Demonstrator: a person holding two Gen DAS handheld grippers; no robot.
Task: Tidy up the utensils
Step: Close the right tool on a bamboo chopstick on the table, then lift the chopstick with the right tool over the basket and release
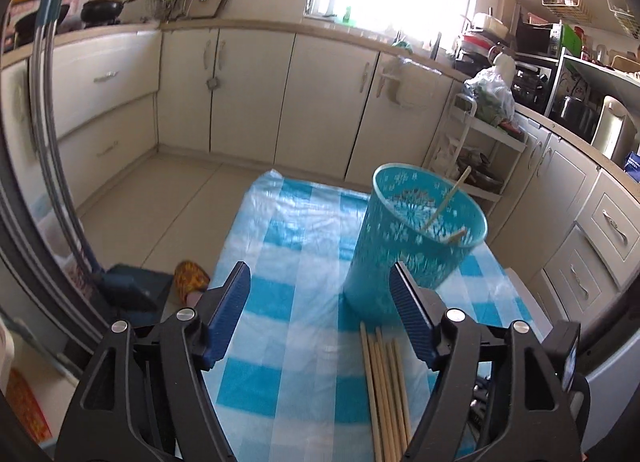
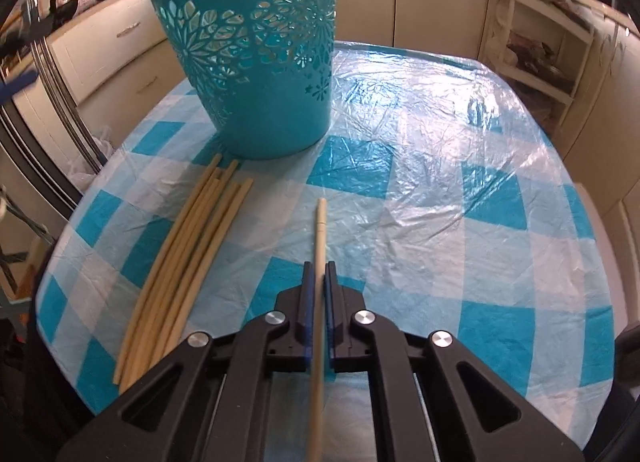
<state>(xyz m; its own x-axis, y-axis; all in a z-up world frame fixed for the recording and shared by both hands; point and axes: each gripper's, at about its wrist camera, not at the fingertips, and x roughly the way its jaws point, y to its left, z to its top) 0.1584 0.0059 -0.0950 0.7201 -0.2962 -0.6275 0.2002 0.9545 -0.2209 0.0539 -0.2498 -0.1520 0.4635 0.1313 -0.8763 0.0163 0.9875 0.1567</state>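
Observation:
A teal cut-out basket [image 1: 416, 238] stands on the blue-and-white checked tablecloth [image 1: 280, 246], with chopsticks leaning inside it [image 1: 448, 202]. Several pale chopsticks [image 1: 386, 390] lie side by side on the cloth in front of the basket. My left gripper [image 1: 320, 290] hangs open above the cloth, nothing between its blue pads. In the right wrist view the same basket [image 2: 256, 62] is at the back left and the loose chopsticks [image 2: 180, 254] lie left of my right gripper [image 2: 319, 274], which is shut on a single chopstick [image 2: 320, 230] pointing away over the cloth.
Cream kitchen cabinets [image 1: 256, 90] run around the room beyond the table. A white shelf trolley [image 1: 480, 150] with a plastic bag on top stands at the far right. A steel rail [image 1: 44, 102] rises at the left. The cloth right of the basket [image 2: 460, 150] is bare.

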